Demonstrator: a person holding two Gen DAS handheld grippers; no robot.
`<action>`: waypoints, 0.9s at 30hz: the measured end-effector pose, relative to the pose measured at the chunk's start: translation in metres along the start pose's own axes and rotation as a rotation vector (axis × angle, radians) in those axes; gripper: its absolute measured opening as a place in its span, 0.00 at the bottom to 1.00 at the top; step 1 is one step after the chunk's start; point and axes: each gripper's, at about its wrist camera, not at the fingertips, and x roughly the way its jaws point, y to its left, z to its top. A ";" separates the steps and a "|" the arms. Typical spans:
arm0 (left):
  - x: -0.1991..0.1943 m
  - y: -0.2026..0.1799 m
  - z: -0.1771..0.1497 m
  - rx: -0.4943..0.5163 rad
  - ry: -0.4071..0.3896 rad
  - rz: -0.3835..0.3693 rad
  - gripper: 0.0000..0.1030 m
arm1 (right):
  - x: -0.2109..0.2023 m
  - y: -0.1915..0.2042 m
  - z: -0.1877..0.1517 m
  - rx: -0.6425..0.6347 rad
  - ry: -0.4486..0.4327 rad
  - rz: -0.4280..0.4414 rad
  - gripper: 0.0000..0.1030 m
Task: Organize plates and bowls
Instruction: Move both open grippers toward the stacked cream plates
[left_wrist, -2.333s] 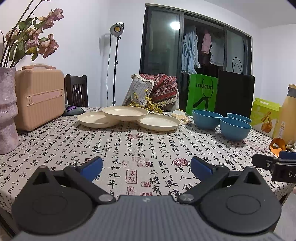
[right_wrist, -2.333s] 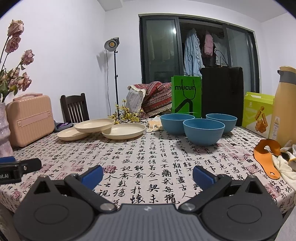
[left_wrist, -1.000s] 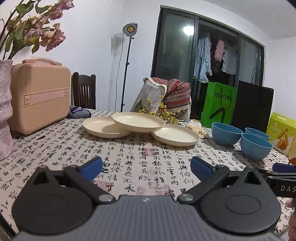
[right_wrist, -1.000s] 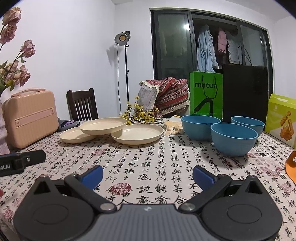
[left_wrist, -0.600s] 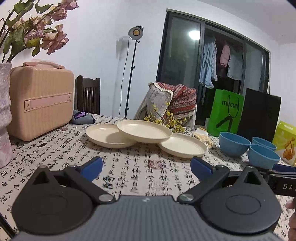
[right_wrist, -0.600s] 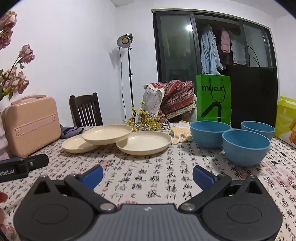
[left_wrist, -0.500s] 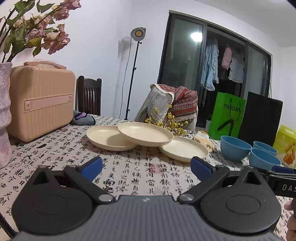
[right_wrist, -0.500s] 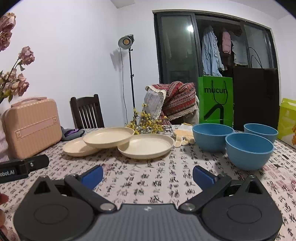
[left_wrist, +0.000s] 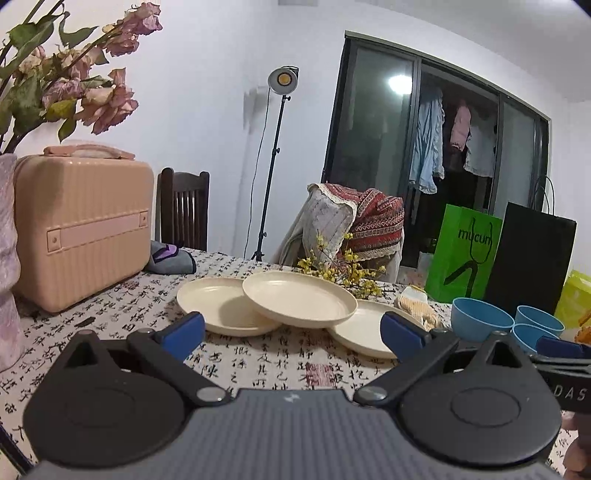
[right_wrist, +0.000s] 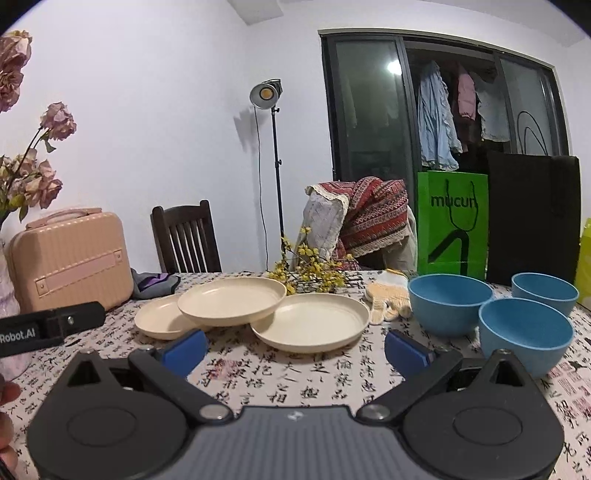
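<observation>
Three cream plates lie on the printed tablecloth: a left plate (left_wrist: 221, 306), a right plate (left_wrist: 364, 332), and a middle plate (left_wrist: 297, 299) propped across both. To their right stand three blue bowls: a large one (right_wrist: 448, 302), a near one (right_wrist: 524, 332) and a far one (right_wrist: 543, 290). My left gripper (left_wrist: 293, 328) is open just short of the plates, nothing between its blue fingertips. My right gripper (right_wrist: 295, 349) is open too, in front of the right plate (right_wrist: 310, 321) and left of the bowls.
A pink case (left_wrist: 81, 225) and a flower vase (left_wrist: 7, 258) stand at the left. Yellow sprigs (right_wrist: 306, 275), knit gloves (right_wrist: 388, 299), a green bag (right_wrist: 452, 221) and a black bag (right_wrist: 532, 218) line the far edge. A wooden chair (right_wrist: 184, 240) stands behind.
Both grippers have moved forward over the table toward the plates and bowls, which now look larger and closer. Both stay open. The dishes have not moved.
</observation>
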 end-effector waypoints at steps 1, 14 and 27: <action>0.002 0.000 0.002 -0.003 0.000 -0.001 1.00 | 0.002 0.001 0.001 -0.002 -0.001 0.002 1.00; 0.036 0.013 0.026 -0.077 0.069 -0.011 1.00 | 0.029 0.008 0.020 0.022 0.025 0.017 1.00; 0.073 0.022 0.047 -0.116 0.115 0.013 1.00 | 0.068 0.013 0.041 0.029 0.042 0.007 1.00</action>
